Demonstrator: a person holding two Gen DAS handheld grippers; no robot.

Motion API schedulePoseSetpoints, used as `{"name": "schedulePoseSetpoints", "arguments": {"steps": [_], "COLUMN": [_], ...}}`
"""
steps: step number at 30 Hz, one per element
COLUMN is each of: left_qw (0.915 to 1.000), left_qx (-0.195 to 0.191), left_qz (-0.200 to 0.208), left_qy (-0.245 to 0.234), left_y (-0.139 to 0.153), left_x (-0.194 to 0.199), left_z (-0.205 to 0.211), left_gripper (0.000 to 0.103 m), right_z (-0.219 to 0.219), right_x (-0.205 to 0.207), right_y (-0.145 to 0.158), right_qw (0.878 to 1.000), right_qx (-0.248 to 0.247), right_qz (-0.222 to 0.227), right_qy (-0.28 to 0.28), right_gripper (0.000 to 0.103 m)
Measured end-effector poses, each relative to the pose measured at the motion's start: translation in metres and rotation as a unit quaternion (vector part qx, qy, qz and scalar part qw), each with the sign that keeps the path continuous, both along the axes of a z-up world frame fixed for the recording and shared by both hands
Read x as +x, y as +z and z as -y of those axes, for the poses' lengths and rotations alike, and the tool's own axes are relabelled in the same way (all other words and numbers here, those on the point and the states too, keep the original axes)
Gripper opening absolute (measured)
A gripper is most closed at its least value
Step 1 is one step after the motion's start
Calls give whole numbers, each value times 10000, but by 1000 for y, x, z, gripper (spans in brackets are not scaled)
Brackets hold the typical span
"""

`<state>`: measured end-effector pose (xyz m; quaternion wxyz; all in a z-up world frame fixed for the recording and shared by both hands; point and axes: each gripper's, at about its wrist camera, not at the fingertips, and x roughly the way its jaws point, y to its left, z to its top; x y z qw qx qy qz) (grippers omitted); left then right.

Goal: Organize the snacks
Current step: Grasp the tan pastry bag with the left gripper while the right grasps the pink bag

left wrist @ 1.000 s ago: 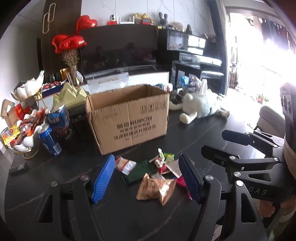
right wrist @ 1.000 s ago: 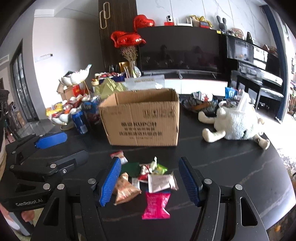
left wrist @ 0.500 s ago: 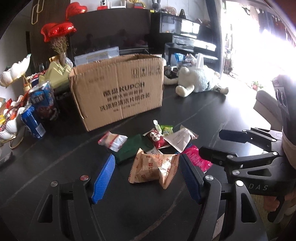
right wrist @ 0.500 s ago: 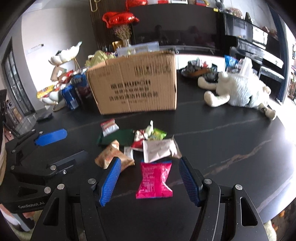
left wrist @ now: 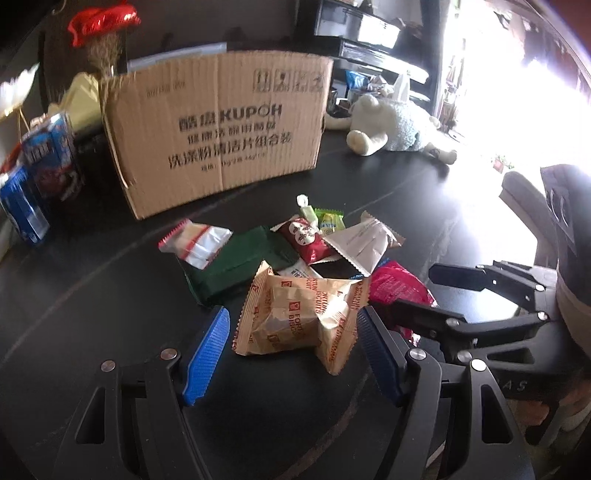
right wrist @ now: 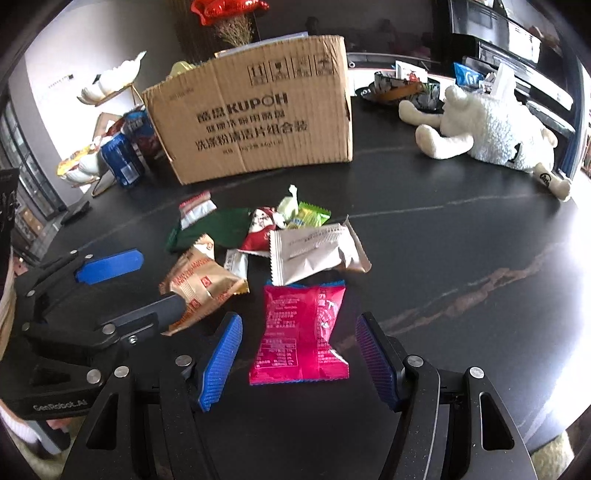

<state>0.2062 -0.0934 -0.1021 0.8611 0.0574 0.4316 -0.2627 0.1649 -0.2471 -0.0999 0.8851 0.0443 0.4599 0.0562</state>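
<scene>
I've got the spread left tool straddling the crinkled tan biscuit packet at lower centre; the right tool, also spread, frames the pink foil pouch, long axis pointing away.

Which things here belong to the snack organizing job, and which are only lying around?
For the job: tan biscuit packet, pink packet, white packet, green packet, cardboard box, left gripper, right gripper.

Lying about: plush sheep, blue can, red balloon.

Left gripper: moved in low, now straddling the tan biscuit packet.
Right gripper: lowered around the pink packet.
</scene>
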Motion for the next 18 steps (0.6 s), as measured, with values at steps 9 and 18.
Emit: {"name": "schedulePoseSetpoints", "arguments": {"steps": [9,18], "left_qw": [9999,9994], "left_qx": [-116,-265], "left_qz": [-110,-222], "left_qy": [53,71], "left_y": [-12,-16], "left_x": [12,9], "left_z": [1,-1], "left_gripper": [70,56], "right_z": [5,7], "right_x": [7,10], "right_y": [-9,-14], "right_qw": [9998,9997], "right_qx": [-8,126], "right_qz": [-156,-187], "right_qy": [-118,-81], "right_gripper": [65,58]}}
